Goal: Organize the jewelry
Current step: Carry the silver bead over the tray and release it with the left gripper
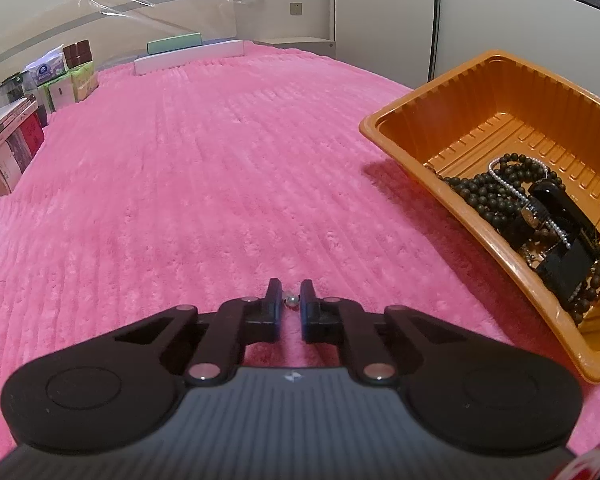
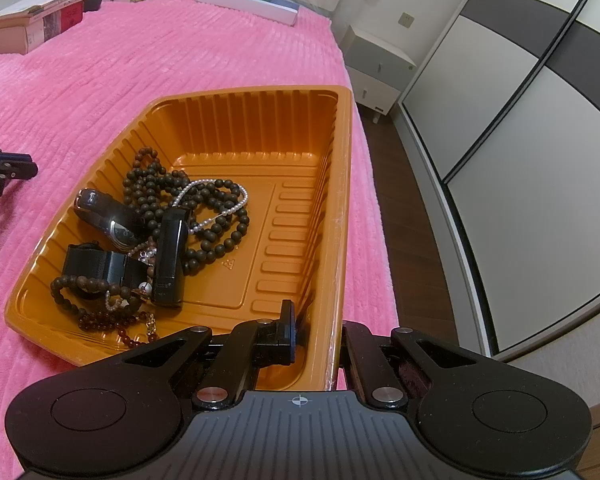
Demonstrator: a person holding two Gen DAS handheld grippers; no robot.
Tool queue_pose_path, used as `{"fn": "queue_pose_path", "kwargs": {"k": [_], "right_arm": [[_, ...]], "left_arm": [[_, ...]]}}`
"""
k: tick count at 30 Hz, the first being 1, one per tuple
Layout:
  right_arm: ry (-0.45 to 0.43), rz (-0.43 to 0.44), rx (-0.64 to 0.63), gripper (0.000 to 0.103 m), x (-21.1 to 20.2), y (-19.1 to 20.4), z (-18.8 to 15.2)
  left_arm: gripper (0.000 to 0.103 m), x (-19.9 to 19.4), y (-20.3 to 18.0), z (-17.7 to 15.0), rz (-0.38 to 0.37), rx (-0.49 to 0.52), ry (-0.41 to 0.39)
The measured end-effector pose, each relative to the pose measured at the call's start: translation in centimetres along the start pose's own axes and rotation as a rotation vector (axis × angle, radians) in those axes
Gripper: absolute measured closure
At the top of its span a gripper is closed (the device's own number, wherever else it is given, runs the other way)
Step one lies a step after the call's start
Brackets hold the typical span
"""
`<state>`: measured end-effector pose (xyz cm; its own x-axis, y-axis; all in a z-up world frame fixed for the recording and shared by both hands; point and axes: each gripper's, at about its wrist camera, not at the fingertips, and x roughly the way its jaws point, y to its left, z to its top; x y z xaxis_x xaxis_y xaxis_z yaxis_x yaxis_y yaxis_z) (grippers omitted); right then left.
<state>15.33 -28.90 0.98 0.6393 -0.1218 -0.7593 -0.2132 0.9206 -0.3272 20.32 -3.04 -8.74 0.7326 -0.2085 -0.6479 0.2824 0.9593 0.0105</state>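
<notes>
An orange plastic tray (image 1: pixel 412 100) sits on the pink bedspread and holds dark bead necklaces (image 1: pixel 484 196), a pearl strand and black watches (image 1: pixel 556 216). My left gripper (image 1: pixel 290 300) is low over the bedspread, left of the tray, its fingers nearly closed around a small silver bead-like piece (image 1: pixel 291 301). In the right wrist view my right gripper (image 2: pixel 318 320) straddles the tray's near right wall (image 2: pixel 340 240), one finger (image 2: pixel 287 320) inside and one outside. The jewelry pile (image 2: pixel 172 220) lies at the tray's left side.
Boxes and tissue packs (image 1: pixel 60 76) line the far left of the bed. A white flat box with a green one (image 1: pixel 188 54) lies at the far end. The bed edge, a nightstand (image 2: pixel 376 68) and wardrobe doors (image 2: pixel 520 120) are to the right.
</notes>
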Motion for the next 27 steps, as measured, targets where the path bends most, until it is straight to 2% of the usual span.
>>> {"fn": "queue_pose_path", "kwargs": {"k": [8, 13, 21, 27], "right_arm": [[-0.002, 0.002, -0.002, 0.098, 0.2, -0.1, -0.1], [-0.005, 0.008, -0.001, 0.098, 0.3, -0.2, -0.2], [-0.016, 0.027, 0.001, 0.098, 0.2, -0.6, -0.5], [-0.027, 0.055, 0.004, 0.098, 0.2, -1.1, -0.7]], "left_arm": [[0.096, -3.2, -0.6, 1.2, -0.024, -0.015, -0.052], [0.096, -5.8, -2.4, 2.8, -0.081, -0.006, -0.106], [0.096, -8.4, -8.4, 5.0, -0.253, 0.08, -0.161], [0.096, -7.5, -12.2, 5.7, -0.296, 0.154, -0.153]]}}
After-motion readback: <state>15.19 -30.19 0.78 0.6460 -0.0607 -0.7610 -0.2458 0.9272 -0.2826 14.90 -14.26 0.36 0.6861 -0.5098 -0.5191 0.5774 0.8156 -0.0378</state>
